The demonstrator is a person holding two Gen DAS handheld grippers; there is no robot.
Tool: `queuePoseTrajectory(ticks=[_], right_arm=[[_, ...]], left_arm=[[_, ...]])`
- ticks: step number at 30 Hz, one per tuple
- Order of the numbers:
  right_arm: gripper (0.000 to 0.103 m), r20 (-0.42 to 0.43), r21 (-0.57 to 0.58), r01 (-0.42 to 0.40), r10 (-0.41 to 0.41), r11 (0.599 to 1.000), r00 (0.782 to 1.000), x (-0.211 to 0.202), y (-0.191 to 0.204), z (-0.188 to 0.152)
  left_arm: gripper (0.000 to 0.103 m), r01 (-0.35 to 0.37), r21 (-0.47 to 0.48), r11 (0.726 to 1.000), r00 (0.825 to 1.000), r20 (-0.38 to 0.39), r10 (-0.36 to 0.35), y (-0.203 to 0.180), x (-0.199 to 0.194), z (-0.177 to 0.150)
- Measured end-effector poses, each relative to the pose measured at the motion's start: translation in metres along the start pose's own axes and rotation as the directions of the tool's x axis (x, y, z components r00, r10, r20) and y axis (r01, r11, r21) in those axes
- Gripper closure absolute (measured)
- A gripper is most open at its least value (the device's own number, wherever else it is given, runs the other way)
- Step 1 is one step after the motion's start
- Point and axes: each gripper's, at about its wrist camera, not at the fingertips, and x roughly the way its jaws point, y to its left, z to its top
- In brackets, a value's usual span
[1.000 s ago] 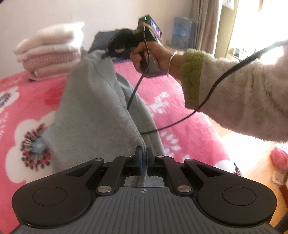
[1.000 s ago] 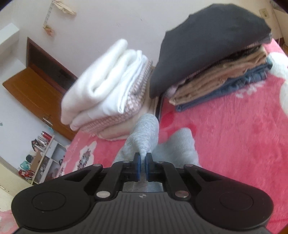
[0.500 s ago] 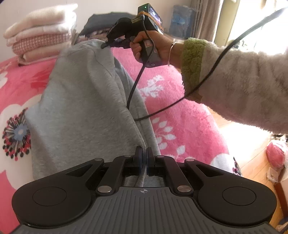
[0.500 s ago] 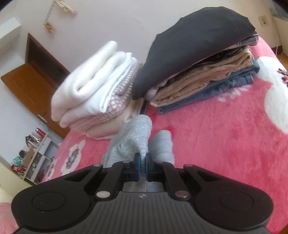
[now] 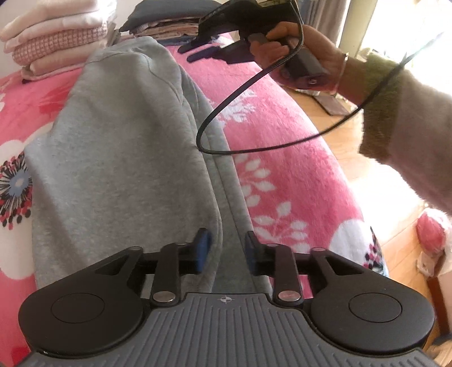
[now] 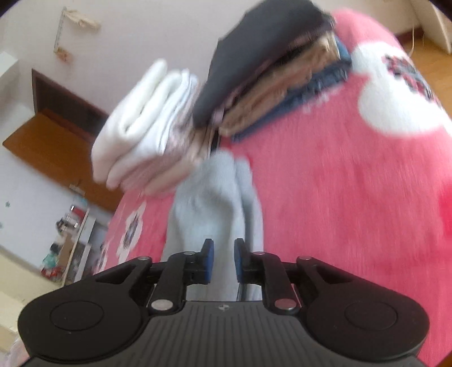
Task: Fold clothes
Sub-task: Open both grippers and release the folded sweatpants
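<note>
Grey sweatpants (image 5: 118, 146) lie folded lengthwise on the pink flowered blanket (image 5: 276, 146), running away from me toward the stacks. My left gripper (image 5: 225, 248) stands open at their near end, its jaws apart over the fabric edge. In the right wrist view the grey cloth (image 6: 209, 203) lies below my right gripper (image 6: 223, 258), which is open too. That right gripper (image 5: 197, 52) also shows in the left wrist view, held by a hand just off the far end of the pants.
A white and pink folded stack (image 5: 56, 36) and a dark-topped stack (image 5: 166, 19) sit at the far end of the bed. A black cable (image 5: 226, 107) loops over the blanket. The bed edge and wooden floor (image 5: 375, 175) lie to the right.
Both grippers were shut on the grey pants and have opened. The pants, held up before, now lie flat on the blanket. The right wrist view is blurred from motion.
</note>
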Motion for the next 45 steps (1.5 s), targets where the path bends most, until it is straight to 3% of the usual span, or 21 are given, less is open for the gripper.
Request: queuePoseTrajectory(ticks=[5, 13, 15, 16, 17, 22, 27, 30, 33, 36, 38, 39, 41, 43, 45], right_arm=[[0.077, -0.084, 0.041, 0.023, -0.019, 0.999, 0.996, 0.006, -0.004, -0.023], [0.073, -0.167, 0.091, 0.012, 0.003, 0.996, 0.986, 0.020, -0.003, -0.043], [0.078, -0.162, 0.075, 0.019, -0.006, 0.997, 0.987, 0.019, 0.000, -0.046], [0.091, -0.157, 0.064, 0.023, -0.013, 0.998, 0.988, 0.018, 0.002, -0.047], [0.092, -0.146, 0.045, 0.027, -0.021, 0.999, 0.989, 0.015, 0.005, -0.048], [0.097, -0.094, -0.080, 0.106, -0.114, 0.991, 0.989, 0.009, 0.017, -0.053], [0.097, -0.039, -0.203, 0.206, -0.218, 0.957, 0.975, 0.005, 0.026, -0.059], [0.097, 0.001, -0.202, 0.205, -0.209, 0.958, 0.978, -0.001, 0.027, -0.065], [0.097, 0.037, -0.241, 0.207, -0.204, 0.948, 0.978, -0.008, 0.033, -0.069], [0.098, 0.015, -0.259, 0.235, -0.239, 0.937, 0.971, -0.002, 0.022, -0.070], [0.089, 0.038, -0.255, 0.243, -0.242, 0.936, 0.970, -0.012, 0.024, -0.069], [0.076, 0.069, -0.264, 0.271, -0.262, 0.926, 0.963, -0.020, 0.028, -0.070], [0.074, 0.131, -0.297, 0.313, -0.286, 0.902, 0.949, -0.035, 0.039, -0.071], [0.074, 0.182, -0.368, 0.306, -0.254, 0.878, 0.950, -0.047, 0.054, -0.075], [0.075, 0.185, -0.462, 0.239, -0.171, 0.854, 0.968, -0.050, 0.070, -0.081]], left_arm=[[0.070, -0.037, 0.056, 0.998, 0.999, -0.015, 0.038, -0.004, 0.000, -0.007], [0.071, -0.085, 0.006, 0.996, 0.992, -0.095, 0.085, 0.012, -0.009, -0.032], [0.076, -0.095, 0.020, 0.995, 0.992, -0.083, 0.096, 0.011, -0.011, -0.038], [0.091, -0.100, 0.026, 0.995, 0.992, -0.076, 0.101, 0.011, -0.013, -0.040], [0.095, -0.099, 0.026, 0.995, 0.993, -0.067, 0.101, 0.010, -0.015, -0.041], [0.098, -0.099, -0.028, 0.995, 0.995, -0.038, 0.097, 0.006, -0.028, -0.035], [0.098, -0.093, 0.007, 0.996, 0.994, -0.060, 0.093, -0.004, -0.018, -0.037], [0.098, -0.084, 0.012, 0.996, 0.995, -0.059, 0.084, -0.003, -0.018, -0.038], [0.098, -0.083, 0.024, 0.996, 0.993, -0.077, 0.085, -0.003, -0.012, -0.040], [0.093, -0.077, 0.035, 0.996, 0.993, -0.088, 0.080, -0.005, -0.008, -0.040], [0.083, -0.061, 0.036, 0.997, 0.994, -0.089, 0.064, -0.006, -0.008, -0.039], [0.082, -0.052, 0.034, 0.998, 0.994, -0.090, 0.055, -0.006, -0.007, -0.039], [0.078, -0.049, 0.030, 0.998, 0.995, -0.084, 0.051, -0.008, -0.007, -0.041], [0.074, -0.047, 0.030, 0.998, 0.996, -0.080, 0.050, -0.011, -0.007, -0.042], [0.070, -0.047, 0.035, 0.998, 0.995, -0.082, 0.050, -0.014, -0.007, -0.041]])
